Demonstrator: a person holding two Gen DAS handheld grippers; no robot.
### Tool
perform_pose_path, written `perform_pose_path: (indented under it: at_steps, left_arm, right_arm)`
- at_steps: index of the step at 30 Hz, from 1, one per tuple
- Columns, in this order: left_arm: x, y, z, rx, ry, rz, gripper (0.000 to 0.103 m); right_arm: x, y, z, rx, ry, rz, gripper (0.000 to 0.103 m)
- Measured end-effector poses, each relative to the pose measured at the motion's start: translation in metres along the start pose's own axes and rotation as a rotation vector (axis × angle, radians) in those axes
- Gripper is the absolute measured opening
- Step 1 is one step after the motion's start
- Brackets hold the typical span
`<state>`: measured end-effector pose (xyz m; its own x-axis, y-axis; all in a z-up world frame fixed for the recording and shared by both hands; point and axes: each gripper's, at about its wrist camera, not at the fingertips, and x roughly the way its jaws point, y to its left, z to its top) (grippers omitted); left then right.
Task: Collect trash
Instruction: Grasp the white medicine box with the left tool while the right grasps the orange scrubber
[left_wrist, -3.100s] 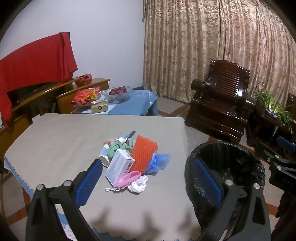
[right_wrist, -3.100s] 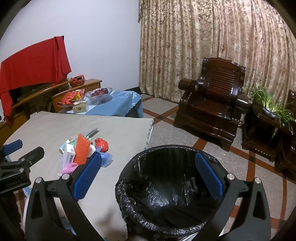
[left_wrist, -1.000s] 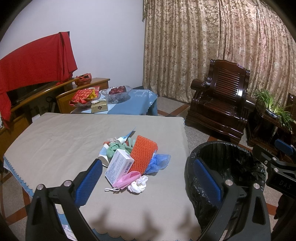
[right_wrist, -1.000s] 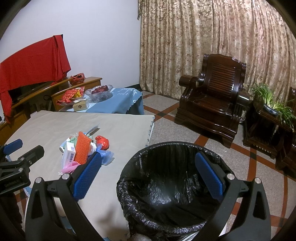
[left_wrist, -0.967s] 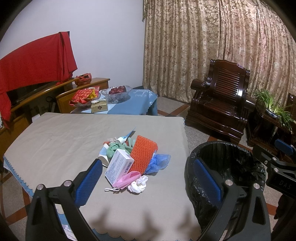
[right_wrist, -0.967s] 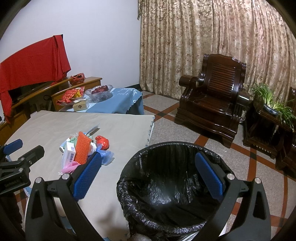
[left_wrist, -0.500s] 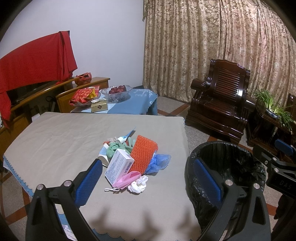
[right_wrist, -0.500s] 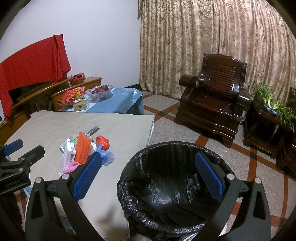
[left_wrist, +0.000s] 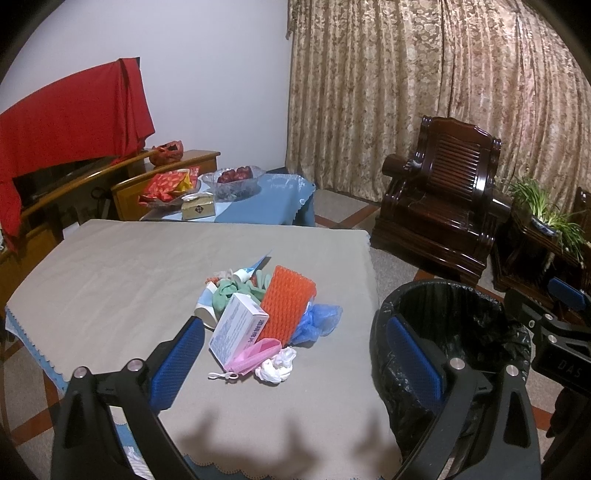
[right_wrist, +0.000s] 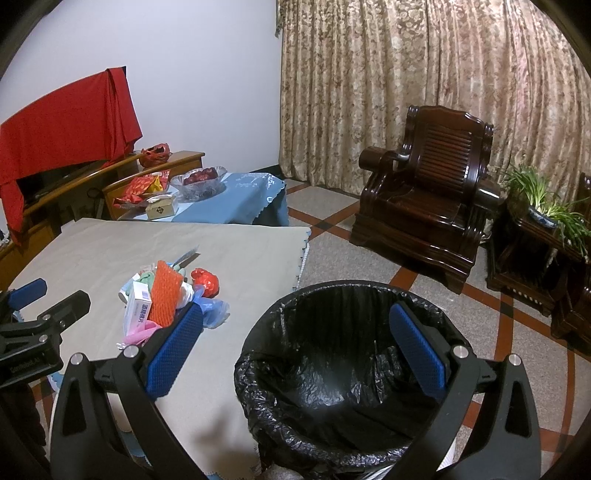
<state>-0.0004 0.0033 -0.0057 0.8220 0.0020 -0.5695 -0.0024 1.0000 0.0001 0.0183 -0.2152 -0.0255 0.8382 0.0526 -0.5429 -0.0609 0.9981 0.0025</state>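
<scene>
Both are spread apart and empty: the left hand-held gripper hangs nearest, just short of the heap of trash lying ahead of it mid-table; the right hand-held gripper hovers over the black-lined round bin at the heap's right. The white cardboard box runs near-to-far; its print is unreadable.

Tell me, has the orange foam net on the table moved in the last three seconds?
No. The orange foam net still leans in the pile against the white box, same spot relative to the table's right edge.
</scene>
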Motion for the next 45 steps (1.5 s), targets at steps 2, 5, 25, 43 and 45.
perform_pose_path:
  at_steps: [2, 5, 25, 43, 45]
  left_arm:
    - [0.004, 0.000, 0.001, 0.001, -0.001, 0.002, 0.097]
    - [0.006, 0.000, -0.001, -0.001, 0.001, 0.008, 0.097]
    - [0.086, 0.070, -0.026, -0.046, 0.094, 0.142, 0.090]
    - [0.132, 0.107, -0.032, -0.075, 0.130, 0.165, 0.080]
    - [0.136, 0.108, -0.031, -0.076, 0.132, 0.164, 0.079]
  right_arm:
    - [0.005, 0.004, 0.001, 0.004, 0.007, 0.004, 0.098]
    - [0.011, 0.008, -0.001, 0.011, 0.013, 0.013, 0.098]
    - [0.104, 0.062, 0.011, -0.057, 0.092, 0.157, 0.098]
    - [0.179, 0.137, 0.017, -0.182, 0.179, 0.287, 0.073]
    - [0.184, 0.142, 0.017, -0.192, 0.186, 0.295, 0.067]
